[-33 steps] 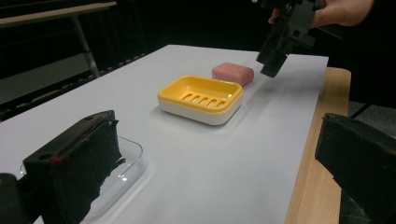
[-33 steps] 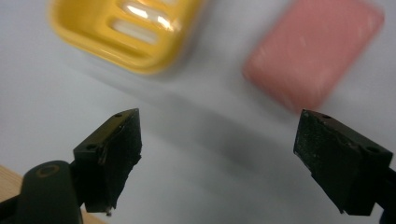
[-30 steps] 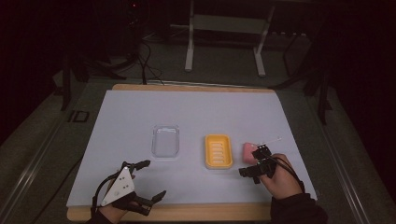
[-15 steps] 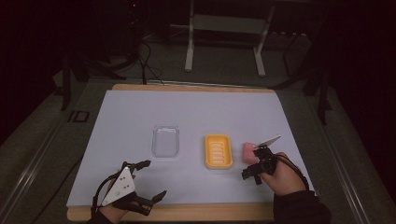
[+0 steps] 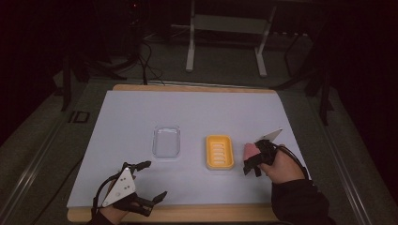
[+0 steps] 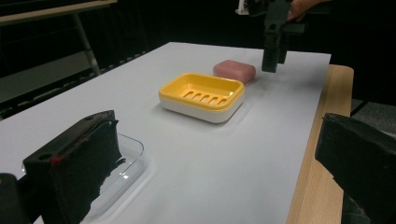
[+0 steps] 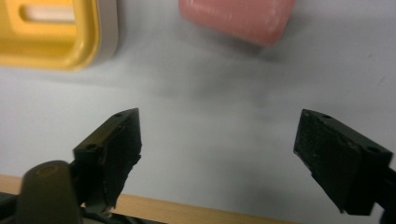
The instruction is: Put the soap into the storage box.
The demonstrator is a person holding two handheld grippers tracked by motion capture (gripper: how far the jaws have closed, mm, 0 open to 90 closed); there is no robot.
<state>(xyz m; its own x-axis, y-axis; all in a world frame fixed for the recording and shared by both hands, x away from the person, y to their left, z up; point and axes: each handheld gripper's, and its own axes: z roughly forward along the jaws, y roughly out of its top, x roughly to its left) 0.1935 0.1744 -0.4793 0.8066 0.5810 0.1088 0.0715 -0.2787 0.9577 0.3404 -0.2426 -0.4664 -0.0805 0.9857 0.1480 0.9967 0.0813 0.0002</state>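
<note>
Pink rounded soap bar (image 7: 238,18) beside slotted yellow dish (image 7: 49,32)

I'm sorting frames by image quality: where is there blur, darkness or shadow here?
High view: dark surroundings, evenly lit white table sheet. Right gripper view: pink soap bar and yellow slotted soap dish look soft; a diffuse shadow lies below the bar. Left gripper view: the dish and bar are sharp, the near black jaws blurred, the clear plastic lid faint.
</note>
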